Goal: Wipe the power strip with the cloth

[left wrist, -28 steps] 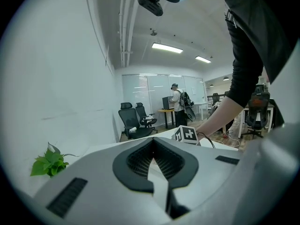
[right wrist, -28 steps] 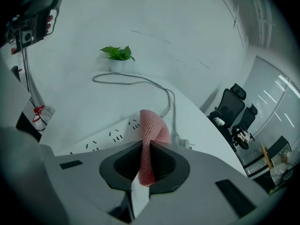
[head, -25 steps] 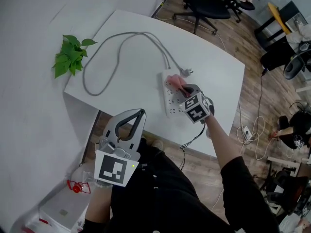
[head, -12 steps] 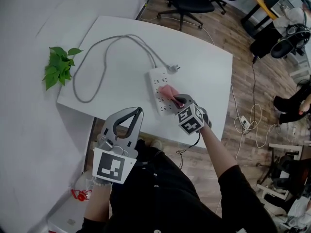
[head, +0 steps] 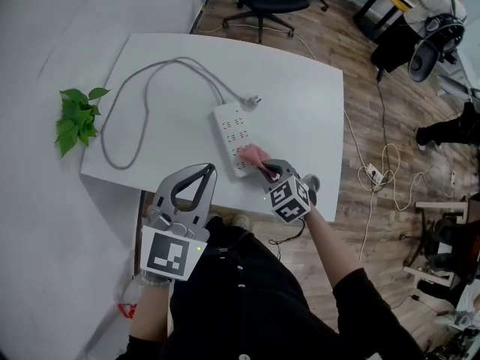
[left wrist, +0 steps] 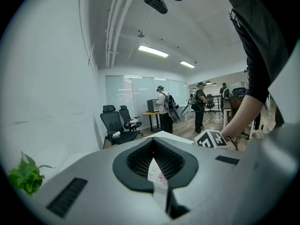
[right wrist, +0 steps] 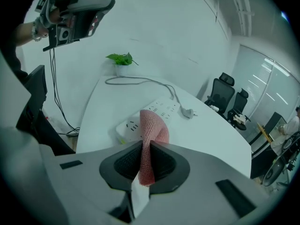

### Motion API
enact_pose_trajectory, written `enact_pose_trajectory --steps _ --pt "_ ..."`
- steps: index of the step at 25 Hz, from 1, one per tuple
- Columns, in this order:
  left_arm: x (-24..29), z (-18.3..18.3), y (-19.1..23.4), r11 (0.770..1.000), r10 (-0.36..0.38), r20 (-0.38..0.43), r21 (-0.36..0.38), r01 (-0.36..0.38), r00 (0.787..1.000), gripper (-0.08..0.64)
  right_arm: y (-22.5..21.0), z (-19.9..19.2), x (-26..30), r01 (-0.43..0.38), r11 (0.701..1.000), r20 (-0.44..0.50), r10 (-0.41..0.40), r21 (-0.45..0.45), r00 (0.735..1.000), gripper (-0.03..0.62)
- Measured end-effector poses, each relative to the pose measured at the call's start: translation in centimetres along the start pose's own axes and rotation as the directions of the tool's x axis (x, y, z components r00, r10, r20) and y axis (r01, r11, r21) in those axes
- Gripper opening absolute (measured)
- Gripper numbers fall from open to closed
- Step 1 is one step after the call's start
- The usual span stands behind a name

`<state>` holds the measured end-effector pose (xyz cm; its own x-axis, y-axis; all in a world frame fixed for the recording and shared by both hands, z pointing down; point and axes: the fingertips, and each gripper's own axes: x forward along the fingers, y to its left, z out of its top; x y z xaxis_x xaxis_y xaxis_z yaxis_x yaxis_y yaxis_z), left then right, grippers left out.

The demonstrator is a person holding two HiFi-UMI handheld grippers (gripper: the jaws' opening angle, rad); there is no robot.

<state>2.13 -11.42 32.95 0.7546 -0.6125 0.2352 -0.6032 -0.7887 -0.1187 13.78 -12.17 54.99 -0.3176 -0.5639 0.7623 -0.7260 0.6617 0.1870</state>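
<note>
Two tongs are in my hands, and only one is working. My right tongs [head: 264, 168] are clamped on a pink knitted cloth [head: 253, 154]; in the right gripper view the jaws pinch a fold of it, and the rest stands up just ahead of the tips. The free end of the cloth rests on the white power strip [head: 231, 130], at the end of the strip closest to these tongs. The other rows of sockets run on beyond the tips, toward the plug [head: 253, 100] and the grey cable [head: 150, 73] looping further off on the white table [head: 300, 103].

My left tongs [head: 206, 172] are held up off the table's near edge, well apart from the strip, jaws together with nothing between them.

Judging by this, wiping is under way: cloth and strip are in contact. I can't tell from the surface how much has been cleaned. I'd reckon the stretch ahead of the right tongs, plus the strip's sides, may need a pass.
</note>
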Motion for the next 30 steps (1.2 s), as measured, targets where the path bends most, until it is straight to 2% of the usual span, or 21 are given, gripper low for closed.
enact_pose_trajectory --steps 10,14,25,30 --pt "1.2 0.4 -1.1 0.998 -0.062 0.009 0.019 0.062 0.998 0.012 1.8 -1.4 -1.4 0.010 0.999 -0.007 -0.009 0.052 1.000 0.057" --pt "1.3 0.5 -1.3 0.997 -0.074 0.010 0.023 0.073 0.997 0.012 1.9 -1.6 -1.7 0.012 0.999 -0.009 -0.012 0.045 1.000 0.057" --pt "0.9 0.0 0.1 0.998 -0.056 0.006 0.016 0.056 0.998 0.012 0.7 -0.3 -2.0 0.061 0.997 0.003 -0.061 0.045 0.998 0.057" --pt "0.5 0.1 0.5 0.999 -0.035 0.005 0.010 0.035 0.999 0.012 -0.6 1.4 -2.6 0.073 0.997 0.037 -0.075 0.034 0.997 0.057"
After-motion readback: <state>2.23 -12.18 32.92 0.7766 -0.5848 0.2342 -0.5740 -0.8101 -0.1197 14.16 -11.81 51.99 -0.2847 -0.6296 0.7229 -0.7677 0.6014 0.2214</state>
